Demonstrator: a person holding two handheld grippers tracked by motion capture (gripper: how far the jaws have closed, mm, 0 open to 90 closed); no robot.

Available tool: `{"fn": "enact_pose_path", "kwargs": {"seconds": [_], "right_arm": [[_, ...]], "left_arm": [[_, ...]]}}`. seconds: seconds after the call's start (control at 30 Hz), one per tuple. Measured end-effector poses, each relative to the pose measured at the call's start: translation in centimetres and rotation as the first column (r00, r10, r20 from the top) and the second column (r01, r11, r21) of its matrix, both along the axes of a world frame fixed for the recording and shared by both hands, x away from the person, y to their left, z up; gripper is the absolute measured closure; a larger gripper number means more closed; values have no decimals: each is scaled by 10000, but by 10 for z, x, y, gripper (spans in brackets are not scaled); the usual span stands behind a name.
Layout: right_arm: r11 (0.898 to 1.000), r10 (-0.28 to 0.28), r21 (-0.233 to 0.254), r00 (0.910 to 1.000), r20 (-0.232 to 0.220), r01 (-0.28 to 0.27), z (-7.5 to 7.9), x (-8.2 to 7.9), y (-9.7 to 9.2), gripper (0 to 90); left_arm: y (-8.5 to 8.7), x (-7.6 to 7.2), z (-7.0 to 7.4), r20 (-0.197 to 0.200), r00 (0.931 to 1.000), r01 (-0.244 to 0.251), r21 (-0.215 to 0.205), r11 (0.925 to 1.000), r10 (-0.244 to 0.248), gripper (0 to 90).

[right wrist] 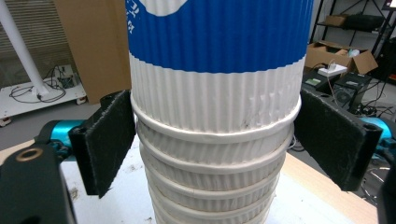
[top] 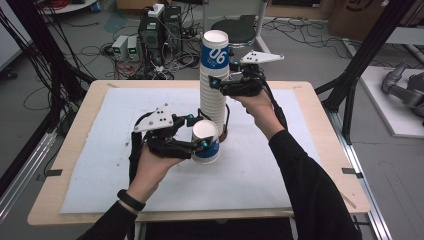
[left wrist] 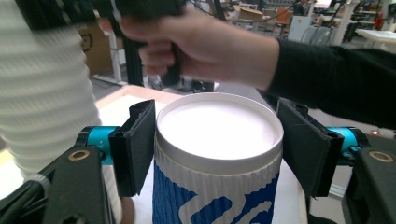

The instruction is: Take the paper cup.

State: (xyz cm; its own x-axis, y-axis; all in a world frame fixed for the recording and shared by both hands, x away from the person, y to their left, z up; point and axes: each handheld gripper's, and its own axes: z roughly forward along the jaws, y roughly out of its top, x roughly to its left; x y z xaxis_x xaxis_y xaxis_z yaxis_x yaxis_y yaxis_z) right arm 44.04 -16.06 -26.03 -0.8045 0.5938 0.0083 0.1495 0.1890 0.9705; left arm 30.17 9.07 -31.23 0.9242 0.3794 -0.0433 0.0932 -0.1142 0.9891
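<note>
- My left gripper [top: 200, 135] is clamped on a single blue-and-white paper cup [top: 205, 142], pads against its ribbed wall just under the rim; the cup stands upright, mouth up, its long axis vertical.
- That cup sits low over the grey mat [top: 100, 170], right beside the foot of the tall cup stack [top: 212, 95].
- The stack stands upright near the mat's middle; my right gripper [top: 216, 82] is closed around it high up, just below the blue-banded top cup [top: 215, 50].
- Bare mat lies open to the left and toward me; the table's wooden edge [top: 65, 150] is well apart from both cups.
- I cannot tell whether the held cup's base touches the mat: my gripper hides it.
</note>
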Motion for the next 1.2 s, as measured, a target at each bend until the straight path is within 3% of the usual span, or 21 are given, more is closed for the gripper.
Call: {"fn": "enact_pose_path", "kwargs": {"seconds": [0.2,0.43,0.87,1.2], "right_arm": [[10000,-11,-33,10000,32,11,0,0,0,142],[10000,-20,-11,10000,39,20,0,0,0,142],[9998,40,204,9999,-151,-37,1,-1,-2,137],[10000,-12,55,10000,91,11,7,-11,-10,138]], "left_arm": [[-3,-2,-23,-274,9996,112,57,9999,-110,311],[-3,-2,-37,-359,9992,157,-51,9999,-159,311],[-1,-1,-40,-435,9988,210,-50,9998,-212,310],[3,1,-41,-420,9990,166,-29,9999,-167,310]]}}
